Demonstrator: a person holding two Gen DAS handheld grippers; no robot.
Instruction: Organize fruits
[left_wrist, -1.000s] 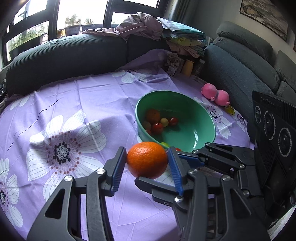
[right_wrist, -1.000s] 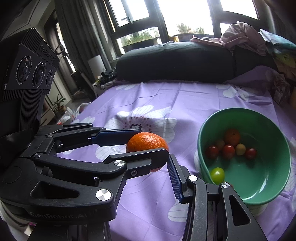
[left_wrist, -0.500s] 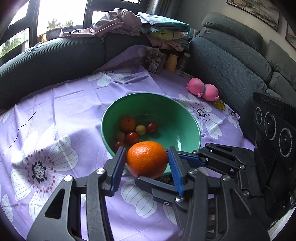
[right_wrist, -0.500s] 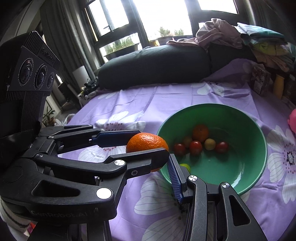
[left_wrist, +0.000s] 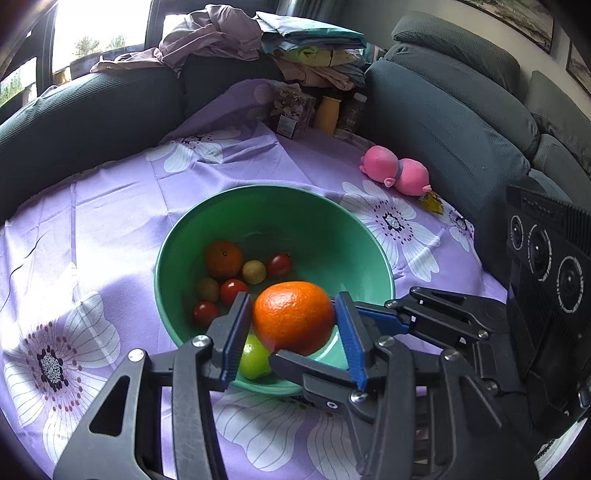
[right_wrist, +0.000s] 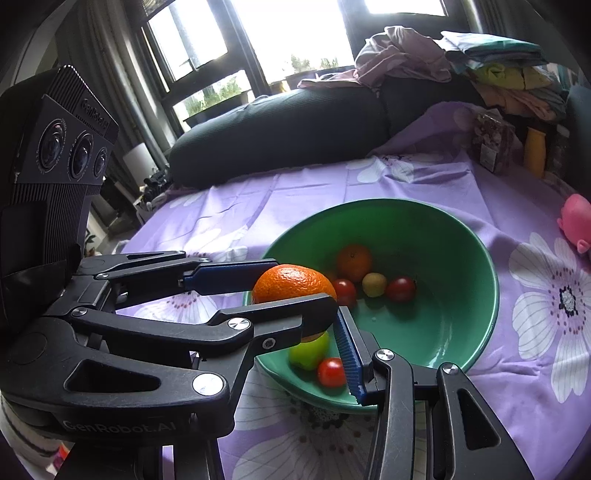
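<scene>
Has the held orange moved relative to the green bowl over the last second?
Yes. The orange, beside the green bowl a second ago, now hangs over its near rim, above the fruit inside.

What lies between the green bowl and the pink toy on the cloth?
Nothing: in the left wrist view, only bare purple flowered cloth lies between the bowl and the pink toy.
</scene>
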